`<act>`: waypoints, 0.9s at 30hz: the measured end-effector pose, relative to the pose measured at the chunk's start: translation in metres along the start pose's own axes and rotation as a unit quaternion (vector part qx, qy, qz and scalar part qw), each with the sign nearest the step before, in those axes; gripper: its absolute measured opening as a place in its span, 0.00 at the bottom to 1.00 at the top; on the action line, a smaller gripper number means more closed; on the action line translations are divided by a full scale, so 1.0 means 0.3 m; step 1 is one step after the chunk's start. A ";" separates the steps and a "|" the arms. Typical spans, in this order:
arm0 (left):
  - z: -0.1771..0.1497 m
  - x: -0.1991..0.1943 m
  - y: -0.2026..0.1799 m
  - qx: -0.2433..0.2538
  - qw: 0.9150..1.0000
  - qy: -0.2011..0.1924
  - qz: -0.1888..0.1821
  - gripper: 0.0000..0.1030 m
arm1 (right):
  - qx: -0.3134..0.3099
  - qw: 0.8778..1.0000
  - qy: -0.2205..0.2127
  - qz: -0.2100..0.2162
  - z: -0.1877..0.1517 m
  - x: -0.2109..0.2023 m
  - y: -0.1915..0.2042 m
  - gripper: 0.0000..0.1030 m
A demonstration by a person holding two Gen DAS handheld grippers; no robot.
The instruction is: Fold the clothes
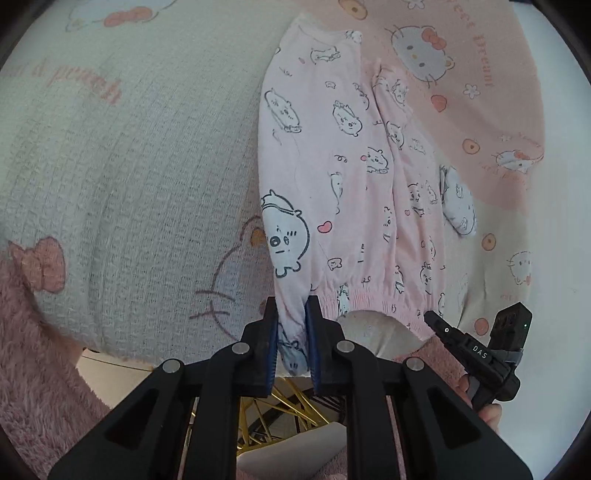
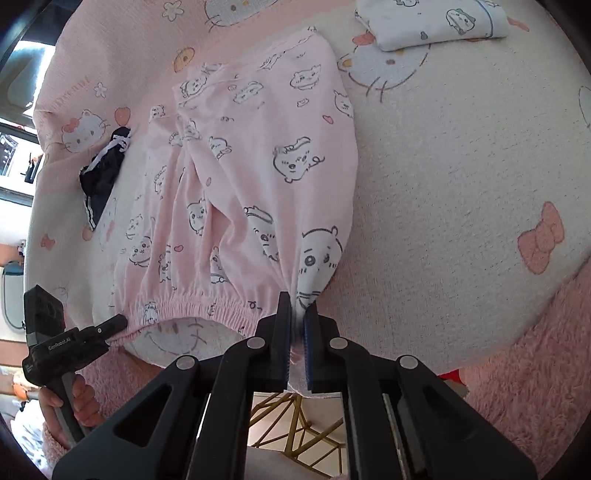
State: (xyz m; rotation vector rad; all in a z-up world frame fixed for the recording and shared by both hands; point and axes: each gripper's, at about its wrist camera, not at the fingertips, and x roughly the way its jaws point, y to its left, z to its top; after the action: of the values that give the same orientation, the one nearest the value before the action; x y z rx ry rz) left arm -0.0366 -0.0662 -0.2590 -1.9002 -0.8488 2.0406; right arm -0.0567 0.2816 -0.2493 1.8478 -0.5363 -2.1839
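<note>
Cat-print blanket [image 2: 461,177] covers the whole surface. Pink trousers [image 2: 258,166] lie flat on it, legs running far, elastic waistband at the near edge. Folded white garment [image 2: 436,26] far right; dark garment [image 2: 105,166] left of the trousers. Left gripper [image 1: 291,325] clamped on one waistband corner, right gripper [image 2: 297,321] on the other. No containers.

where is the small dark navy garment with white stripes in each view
Left wrist view: not identifiable; only a pale crumpled cloth lies right of the pink printed trousers.
Right wrist view: the dark navy garment lies left of centre, beside the trousers' left edge.
Shared landmark: the trousers' gathered elastic waistband, near the bottom in both views.
</note>
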 end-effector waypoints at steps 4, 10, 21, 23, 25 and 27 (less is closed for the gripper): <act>-0.015 0.010 0.024 0.003 0.999 0.014 0.037 0.14 | -0.008 1.000 0.026 -0.011 -0.031 0.028 -0.004 0.04; -0.039 0.008 0.071 -0.030 0.998 0.020 0.053 0.24 | 0.009 0.997 0.060 -0.038 -0.041 0.049 -0.050 0.17; 0.004 -0.109 -0.052 0.063 0.990 -0.077 0.099 0.52 | -0.062 0.990 -0.067 -0.105 0.004 -0.201 0.018 0.42; 0.026 -0.050 -0.134 0.119 0.987 -0.058 0.091 0.52 | -0.101 0.989 -0.058 -0.096 0.023 -0.152 0.087 0.42; 0.038 0.021 -0.195 0.158 0.982 -0.036 0.098 0.52 | -0.122 0.987 -0.023 -0.100 0.030 -0.050 0.133 0.41; 0.041 0.079 -0.205 0.165 0.978 -0.020 0.129 0.52 | -0.125 0.985 0.010 -0.118 0.019 0.031 0.126 0.39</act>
State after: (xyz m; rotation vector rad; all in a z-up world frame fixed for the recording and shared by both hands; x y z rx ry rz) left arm -0.0652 -0.0072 -0.2451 -1.8620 -0.2526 2.2048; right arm -0.0660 0.2442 -0.2411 1.8727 -0.0343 -2.2527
